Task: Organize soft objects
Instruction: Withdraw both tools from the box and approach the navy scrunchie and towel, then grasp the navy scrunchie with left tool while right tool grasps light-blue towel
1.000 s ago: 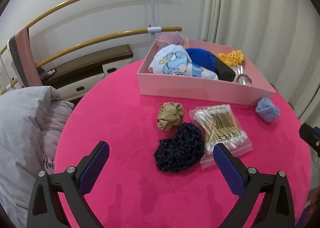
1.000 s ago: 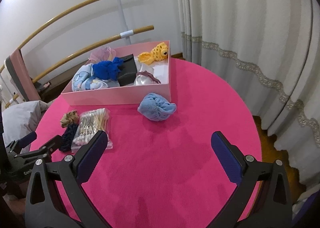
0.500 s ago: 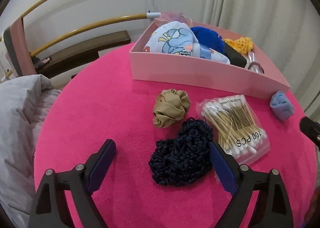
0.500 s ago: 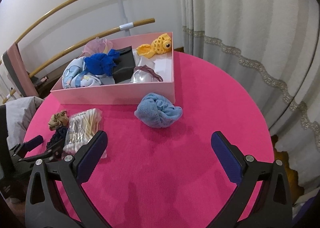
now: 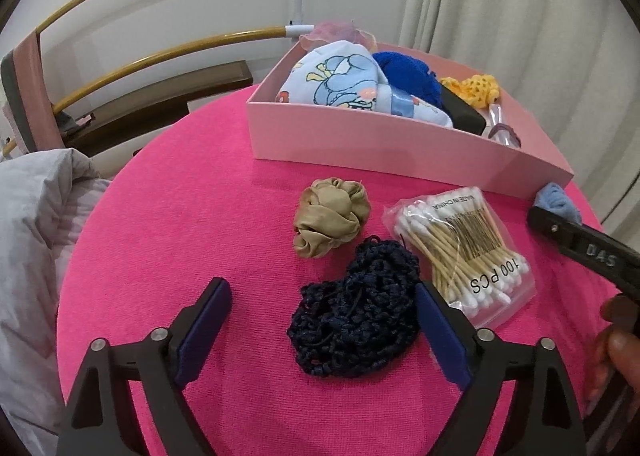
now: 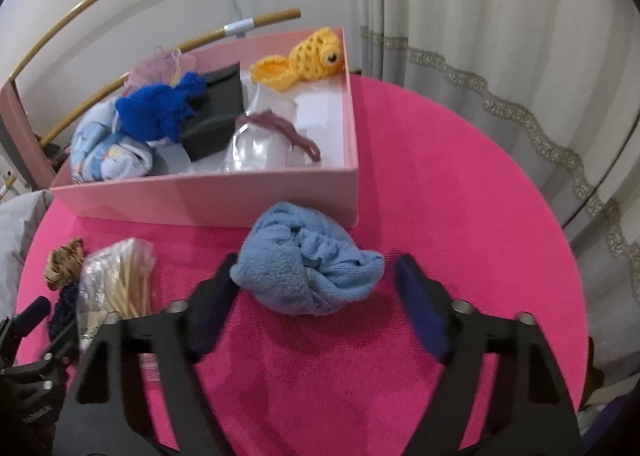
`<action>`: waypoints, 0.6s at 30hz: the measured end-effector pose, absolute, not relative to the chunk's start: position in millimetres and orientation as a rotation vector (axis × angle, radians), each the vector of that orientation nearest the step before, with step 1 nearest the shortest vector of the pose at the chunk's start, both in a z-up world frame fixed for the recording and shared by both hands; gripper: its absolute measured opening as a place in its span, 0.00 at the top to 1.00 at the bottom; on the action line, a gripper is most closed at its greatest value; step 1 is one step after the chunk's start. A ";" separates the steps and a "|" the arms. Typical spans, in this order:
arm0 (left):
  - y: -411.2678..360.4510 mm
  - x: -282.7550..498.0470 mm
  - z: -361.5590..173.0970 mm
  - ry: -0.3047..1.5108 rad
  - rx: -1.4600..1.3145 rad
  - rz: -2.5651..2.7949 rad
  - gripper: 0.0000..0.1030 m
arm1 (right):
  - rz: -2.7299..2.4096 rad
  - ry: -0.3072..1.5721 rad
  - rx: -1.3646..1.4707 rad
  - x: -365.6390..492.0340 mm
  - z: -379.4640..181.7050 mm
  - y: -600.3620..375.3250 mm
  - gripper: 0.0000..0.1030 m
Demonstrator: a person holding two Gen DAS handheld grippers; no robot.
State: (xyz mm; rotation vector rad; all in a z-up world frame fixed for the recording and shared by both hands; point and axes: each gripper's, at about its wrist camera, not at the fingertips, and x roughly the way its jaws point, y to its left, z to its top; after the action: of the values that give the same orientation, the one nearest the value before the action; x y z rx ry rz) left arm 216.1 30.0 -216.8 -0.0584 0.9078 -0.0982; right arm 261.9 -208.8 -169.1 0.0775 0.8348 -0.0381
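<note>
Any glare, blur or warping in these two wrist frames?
Left wrist: glare on the clear plastic bag of cotton swabs; the wooden rails bow from fisheye. Right wrist: sharp centre, soft shadow under the light blue terry cloth bundle, dark vignette corners.

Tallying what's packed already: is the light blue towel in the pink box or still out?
Out. The light blue towel lies bunched on the pink tablecloth just in front of the pink box, between the open right gripper fingers.
</note>
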 end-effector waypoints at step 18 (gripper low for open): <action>32.0 193.8 -208.9 0.872 -0.081 -0.154 0.76 | 0.029 0.820 0.116 213.1 -168.4 -203.9 0.57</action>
State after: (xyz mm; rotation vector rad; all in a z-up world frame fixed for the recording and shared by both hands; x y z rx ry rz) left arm 193.8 32.0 -208.9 -0.0814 0.8720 -0.1535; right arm 213.1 -203.9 -168.4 0.1158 0.8197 0.0292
